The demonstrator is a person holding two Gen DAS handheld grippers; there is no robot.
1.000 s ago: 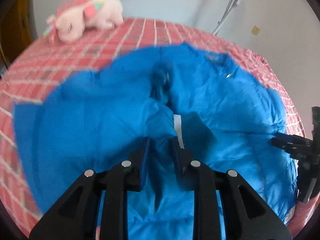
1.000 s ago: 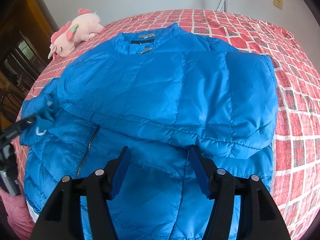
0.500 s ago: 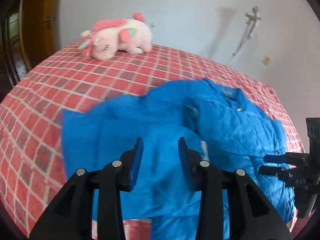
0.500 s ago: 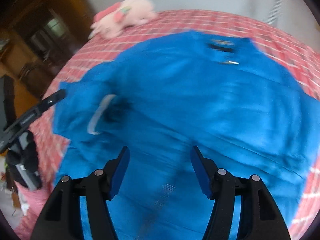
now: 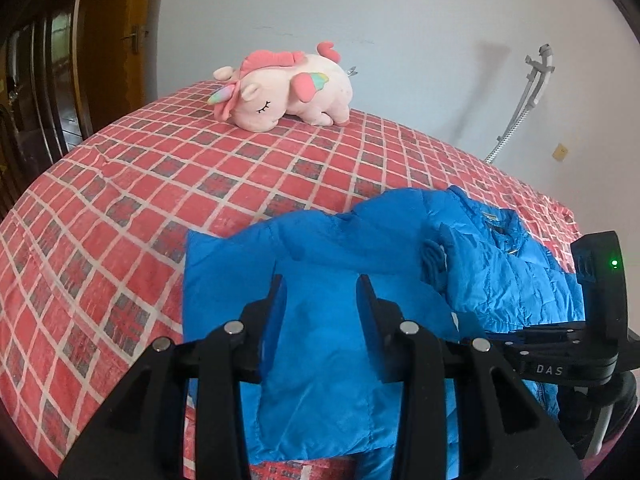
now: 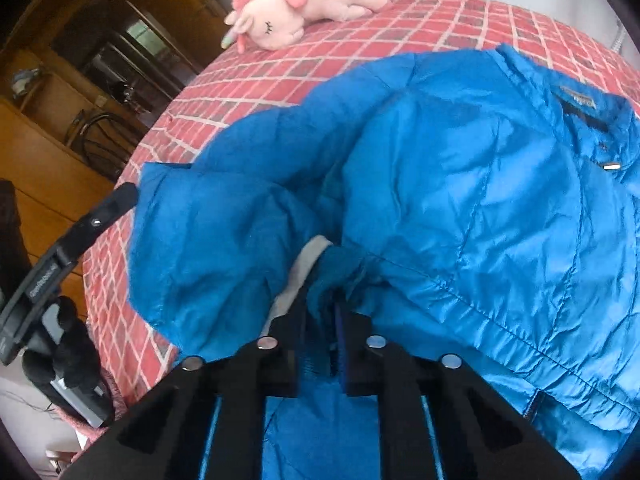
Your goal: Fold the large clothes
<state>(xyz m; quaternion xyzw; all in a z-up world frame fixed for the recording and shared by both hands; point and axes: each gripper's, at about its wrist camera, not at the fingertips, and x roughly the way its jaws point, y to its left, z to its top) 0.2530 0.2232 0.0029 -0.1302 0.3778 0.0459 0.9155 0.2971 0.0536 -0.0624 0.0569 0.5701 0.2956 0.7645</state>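
A blue puffer jacket [image 5: 320, 260] lies on the red checked bed [image 5: 120, 200], partly folded, collar to the right. My left gripper [image 5: 320, 296] is open and empty, held above the jacket's flat left part. My right gripper [image 6: 322, 304] is shut on a bunched fold of the jacket [image 6: 480, 200] beside a grey-white lining strip [image 6: 300, 276]. The right gripper also shows at the right edge of the left wrist view [image 5: 532, 334]. The left gripper's finger shows at the left of the right wrist view [image 6: 100, 216].
A pink plush unicorn [image 5: 280, 88] lies at the far side of the bed, also in the right wrist view [image 6: 304, 4]. A wooden door and cabinet [image 5: 60, 80] stand to the left. A white wall and a pole stand [image 5: 524, 100] are behind the bed.
My left gripper has let go of the jacket, opened and drawn back to the left. My right gripper has swung left and shut on a fold of the jacket.
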